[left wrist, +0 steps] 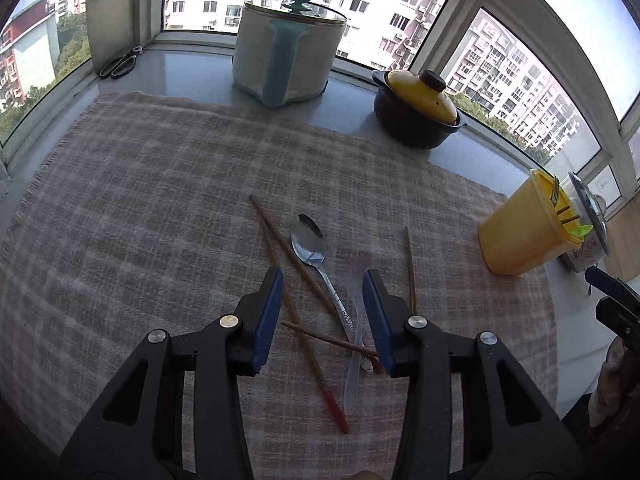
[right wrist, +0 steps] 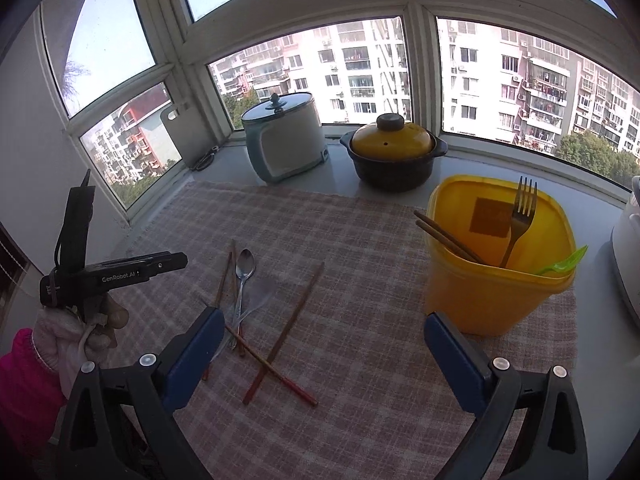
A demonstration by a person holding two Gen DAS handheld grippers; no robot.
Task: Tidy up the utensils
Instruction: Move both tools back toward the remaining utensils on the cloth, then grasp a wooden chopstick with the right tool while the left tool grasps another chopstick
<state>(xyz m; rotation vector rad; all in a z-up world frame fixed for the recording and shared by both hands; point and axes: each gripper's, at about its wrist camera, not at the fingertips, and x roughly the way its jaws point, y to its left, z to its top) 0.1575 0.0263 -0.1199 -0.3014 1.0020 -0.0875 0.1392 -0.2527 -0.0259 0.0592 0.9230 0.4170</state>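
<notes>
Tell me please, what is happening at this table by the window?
A person is sorting utensils with two handheld grippers. A fork, two chopsticks and a green plastic utensil already stand in the yellow tub. A metal spoon, a clear plastic spoon and four chopsticks lie on the checked cloth. The left gripper hangs over the spoons, jaws open; the right gripper is open, empty.

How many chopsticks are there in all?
6 chopsticks. Four lie on the cloth: two beside the metal spoon, two crossed nearer the camera. Two stand in the yellow tub; others may hide inside.
</notes>
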